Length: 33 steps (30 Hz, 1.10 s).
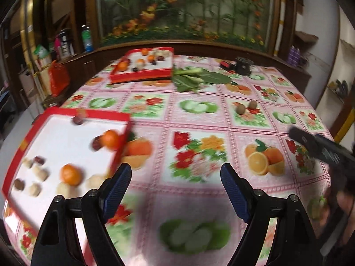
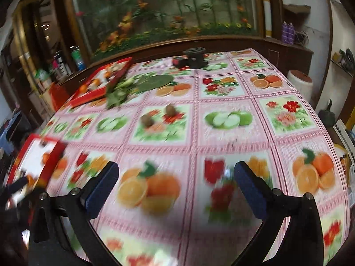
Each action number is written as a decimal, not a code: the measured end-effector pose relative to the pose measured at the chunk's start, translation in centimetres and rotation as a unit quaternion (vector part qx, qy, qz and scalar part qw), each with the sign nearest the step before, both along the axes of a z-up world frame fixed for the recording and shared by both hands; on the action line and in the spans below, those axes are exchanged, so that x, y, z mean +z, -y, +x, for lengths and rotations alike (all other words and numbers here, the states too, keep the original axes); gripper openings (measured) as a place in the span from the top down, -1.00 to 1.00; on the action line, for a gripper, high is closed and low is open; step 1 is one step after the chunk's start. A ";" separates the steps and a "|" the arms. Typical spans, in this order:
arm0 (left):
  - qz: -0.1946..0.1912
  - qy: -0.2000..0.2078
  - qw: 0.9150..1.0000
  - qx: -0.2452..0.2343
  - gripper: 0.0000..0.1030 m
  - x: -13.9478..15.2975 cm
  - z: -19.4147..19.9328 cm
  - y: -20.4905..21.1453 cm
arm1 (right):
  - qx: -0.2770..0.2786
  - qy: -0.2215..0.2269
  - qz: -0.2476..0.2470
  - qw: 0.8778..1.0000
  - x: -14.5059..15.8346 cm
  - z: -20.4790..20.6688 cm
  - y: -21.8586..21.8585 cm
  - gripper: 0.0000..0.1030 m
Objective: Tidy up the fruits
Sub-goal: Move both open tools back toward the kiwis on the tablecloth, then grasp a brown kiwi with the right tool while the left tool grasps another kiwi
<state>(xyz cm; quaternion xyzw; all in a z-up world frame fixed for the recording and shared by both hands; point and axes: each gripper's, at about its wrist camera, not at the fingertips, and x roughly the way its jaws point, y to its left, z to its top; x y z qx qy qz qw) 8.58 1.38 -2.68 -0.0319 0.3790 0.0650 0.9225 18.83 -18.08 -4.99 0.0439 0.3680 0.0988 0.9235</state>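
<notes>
Both grippers, left (image 1: 176,178) and right (image 2: 176,177), jaws apart and empty, two kiwis (image 2: 158,115) well beyond on the tablecloth (image 2: 221,137).

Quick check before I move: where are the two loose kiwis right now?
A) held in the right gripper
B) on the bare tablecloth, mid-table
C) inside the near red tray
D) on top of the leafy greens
B: the two kiwis sit on the tablecloth between the near red tray and the leafy greens, and both the left gripper and right gripper are open and empty.
</notes>
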 end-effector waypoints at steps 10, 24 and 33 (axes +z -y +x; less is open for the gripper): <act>-0.023 -0.013 1.000 -0.004 -0.60 -2.0 4.3 0.6 | 0.010 -0.030 -0.042 0.999 -2.1 11.2 -3.5 -0.56; -0.016 -0.002 1.000 -0.019 -0.60 -1.8 7.8 3.1 | -0.019 -0.049 -0.029 0.998 -3.1 11.4 -1.0 0.54; 0.006 0.000 0.999 -0.052 -0.60 -2.5 15.2 8.7 | -0.068 -0.011 0.075 0.995 -2.2 8.3 5.7 0.54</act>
